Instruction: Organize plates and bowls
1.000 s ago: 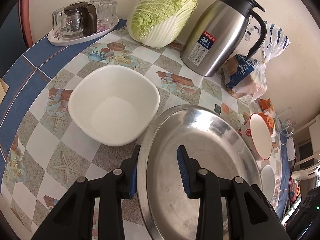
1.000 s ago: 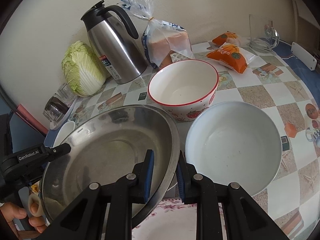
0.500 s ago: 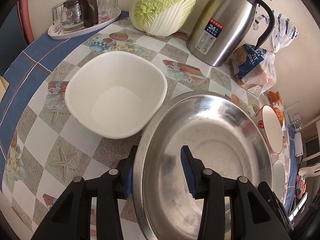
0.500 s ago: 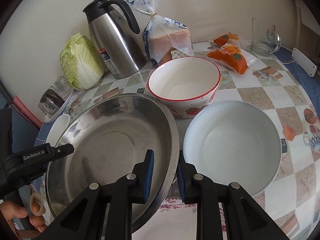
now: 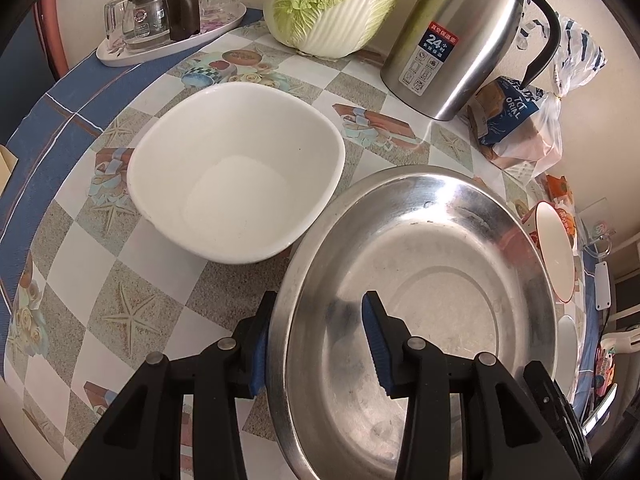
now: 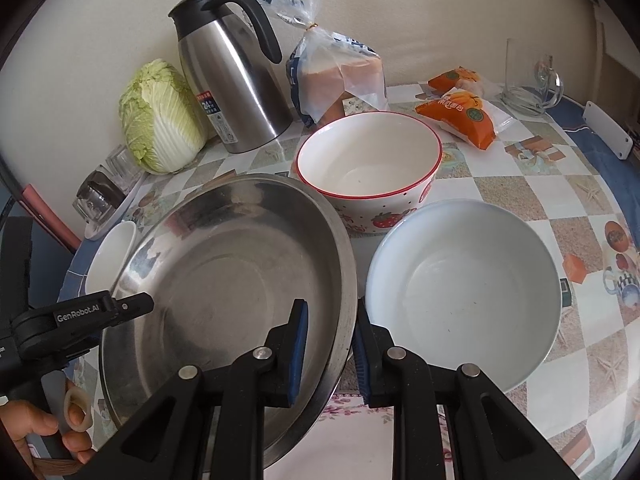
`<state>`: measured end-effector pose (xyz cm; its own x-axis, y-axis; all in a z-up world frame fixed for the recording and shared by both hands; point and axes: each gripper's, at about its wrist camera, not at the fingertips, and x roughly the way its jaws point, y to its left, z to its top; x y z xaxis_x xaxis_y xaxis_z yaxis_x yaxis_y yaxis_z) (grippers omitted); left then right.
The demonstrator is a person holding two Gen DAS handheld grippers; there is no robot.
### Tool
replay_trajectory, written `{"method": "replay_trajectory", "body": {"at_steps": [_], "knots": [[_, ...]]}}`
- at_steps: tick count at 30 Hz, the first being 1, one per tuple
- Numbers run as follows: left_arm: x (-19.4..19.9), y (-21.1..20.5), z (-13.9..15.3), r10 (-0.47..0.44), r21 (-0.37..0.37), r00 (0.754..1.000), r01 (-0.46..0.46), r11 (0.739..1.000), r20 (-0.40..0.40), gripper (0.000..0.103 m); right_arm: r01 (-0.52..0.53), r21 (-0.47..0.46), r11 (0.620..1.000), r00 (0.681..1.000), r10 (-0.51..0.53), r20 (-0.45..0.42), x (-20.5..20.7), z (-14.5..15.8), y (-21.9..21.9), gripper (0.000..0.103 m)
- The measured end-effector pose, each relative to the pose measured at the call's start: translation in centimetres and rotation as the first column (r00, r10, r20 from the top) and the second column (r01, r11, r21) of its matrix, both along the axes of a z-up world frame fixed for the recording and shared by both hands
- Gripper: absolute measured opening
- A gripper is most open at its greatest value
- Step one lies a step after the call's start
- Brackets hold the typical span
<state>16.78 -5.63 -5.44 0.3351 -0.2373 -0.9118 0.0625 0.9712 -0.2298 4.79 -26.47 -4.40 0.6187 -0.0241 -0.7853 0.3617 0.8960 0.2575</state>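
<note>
Bare checked tablecloth (image 5: 120,312) lies open left of the steel basin (image 5: 420,280) — elsewhere it is hemmed in: square white bowl (image 5: 236,172) just beside its rim, strawberry bowl (image 6: 368,168) and pale round bowl (image 6: 464,284) close alongside, thermos jug (image 6: 232,76) behind.

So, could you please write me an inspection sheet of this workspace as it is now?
Surface: table under a checked picture cloth.
Job's things: steel basin, white square bowl, strawberry bowl, pale round bowl, all empty.
Clutter: cabbage, thermos jug, bread bag, orange snack packets, tray of glasses.
Grippers: left gripper open, astride the basin rim; right gripper shut on the opposite rim.
Cables: nothing seen.
Surroundings: plain wall behind.
</note>
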Motion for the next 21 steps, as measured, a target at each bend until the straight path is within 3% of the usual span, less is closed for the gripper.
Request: {"method": "replay_trajectory", "body": {"at_steps": [5, 10, 14, 21], "knots": [[0.0, 0.1, 0.5, -0.004, 0.002, 1.0, 0.004, 1.0, -0.002, 0.044, -0.016, -0.003, 1.0, 1.0, 0.016, -0.004, 0.0, 0.3, 0.2, 0.04], [-0.1, 0.2, 1.1, -0.009, -0.003, 1.0, 0.009, 1.0, 0.002, 0.045, -0.025, 0.0, 1.0, 1.0, 0.025, -0.016, 0.0, 0.4, 0.4, 0.044], [-0.1, 0.5, 1.6, -0.008, -0.013, 1.0, 0.008, 1.0, 0.008, 0.046, -0.035, 0.008, 0.999, 0.999, 0.035, -0.011, 0.0, 0.6, 0.6, 0.056], [-0.1, 0.9, 2.0, -0.005, -0.023, 1.0, 0.005, 1.0, 0.005, 0.053, -0.059, -0.008, 0.998, 0.998, 0.059, -0.019, 0.0, 0.7, 1.3, 0.067]]}}
